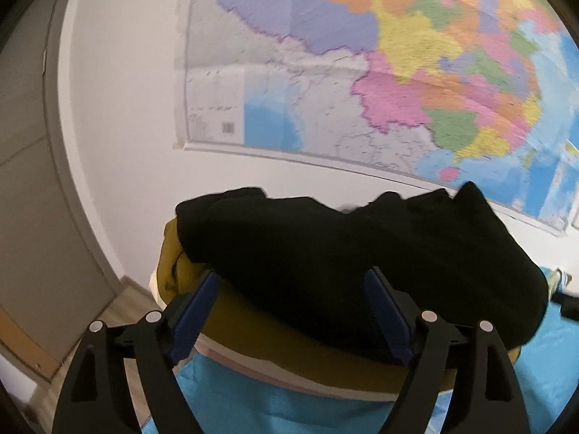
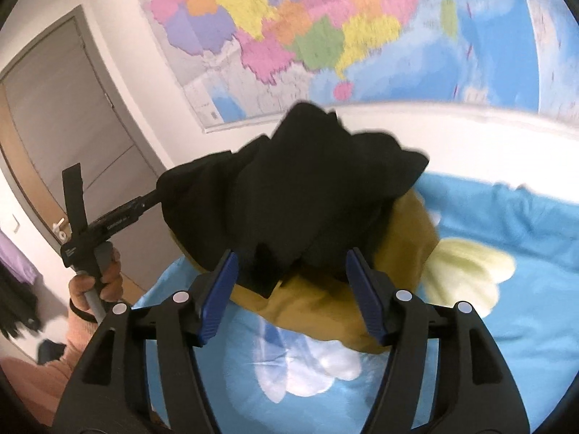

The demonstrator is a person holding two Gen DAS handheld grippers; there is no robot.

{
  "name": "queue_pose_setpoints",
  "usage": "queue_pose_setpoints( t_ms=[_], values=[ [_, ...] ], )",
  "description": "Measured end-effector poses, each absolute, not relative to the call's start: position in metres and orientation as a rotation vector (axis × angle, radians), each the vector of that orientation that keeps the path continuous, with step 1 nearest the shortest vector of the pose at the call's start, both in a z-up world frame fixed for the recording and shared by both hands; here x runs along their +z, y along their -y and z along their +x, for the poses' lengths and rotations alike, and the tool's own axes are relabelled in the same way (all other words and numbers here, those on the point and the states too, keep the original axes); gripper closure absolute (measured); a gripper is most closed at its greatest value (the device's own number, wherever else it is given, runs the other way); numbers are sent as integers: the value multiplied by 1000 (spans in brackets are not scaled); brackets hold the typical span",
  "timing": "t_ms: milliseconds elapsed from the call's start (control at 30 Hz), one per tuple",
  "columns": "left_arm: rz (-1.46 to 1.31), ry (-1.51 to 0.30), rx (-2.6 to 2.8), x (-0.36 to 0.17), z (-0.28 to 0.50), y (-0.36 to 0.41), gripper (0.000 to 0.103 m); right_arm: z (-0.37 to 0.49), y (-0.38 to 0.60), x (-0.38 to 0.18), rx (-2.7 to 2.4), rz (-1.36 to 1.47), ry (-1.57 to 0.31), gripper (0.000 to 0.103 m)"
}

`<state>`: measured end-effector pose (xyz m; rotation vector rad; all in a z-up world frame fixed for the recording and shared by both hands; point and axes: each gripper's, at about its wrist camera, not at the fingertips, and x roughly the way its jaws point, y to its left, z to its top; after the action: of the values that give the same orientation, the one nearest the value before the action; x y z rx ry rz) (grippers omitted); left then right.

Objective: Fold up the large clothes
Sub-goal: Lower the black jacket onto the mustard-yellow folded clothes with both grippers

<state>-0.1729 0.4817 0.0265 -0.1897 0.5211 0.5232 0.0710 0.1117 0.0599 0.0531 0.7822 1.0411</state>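
A black garment point(image 1: 362, 253) lies bunched on top of a mustard-yellow garment point(image 1: 289, 329), both on a blue bed sheet point(image 1: 275, 408). My left gripper point(image 1: 293, 289) is open, its blue pads point(image 1: 195, 311) wide apart at the near edge of the pile, with cloth lying between them but not pinched. In the right wrist view the black garment point(image 2: 307, 195) covers the mustard one point(image 2: 325, 307). My right gripper point(image 2: 293, 275) is open too, with a black corner hanging between its pads point(image 2: 365, 293). The left gripper's body point(image 2: 105, 224), held by a hand point(image 2: 105, 278), reaches under the black cloth's left side.
A large coloured map point(image 1: 398, 54) hangs on the white wall behind the pile. A grey door point(image 2: 61, 108) stands to the left. The blue sheet point(image 2: 506, 235) carries pale yellow-green point(image 2: 466, 275) and white point(image 2: 307, 369) prints. A peach sleeve point(image 2: 32, 379) is at the lower left.
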Motion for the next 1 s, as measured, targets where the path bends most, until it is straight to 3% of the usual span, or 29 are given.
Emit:
queue_pose_setpoints(
  t_ms=[100,567,800,1000],
  values=[
    [-179,-513,494,30,-172,-471,20,67,-107,74,1034,36,-717,31],
    [-170,-523,425,29,-148,-449,20,89,-171,83,1052,-56,-666,33],
    [-202,-621,396,6,-120,-453,19,123,-203,42,1014,-82,-825,37],
    [-166,-648,400,-4,-108,-449,12,121,-199,30,1020,-96,-836,37]
  ],
)
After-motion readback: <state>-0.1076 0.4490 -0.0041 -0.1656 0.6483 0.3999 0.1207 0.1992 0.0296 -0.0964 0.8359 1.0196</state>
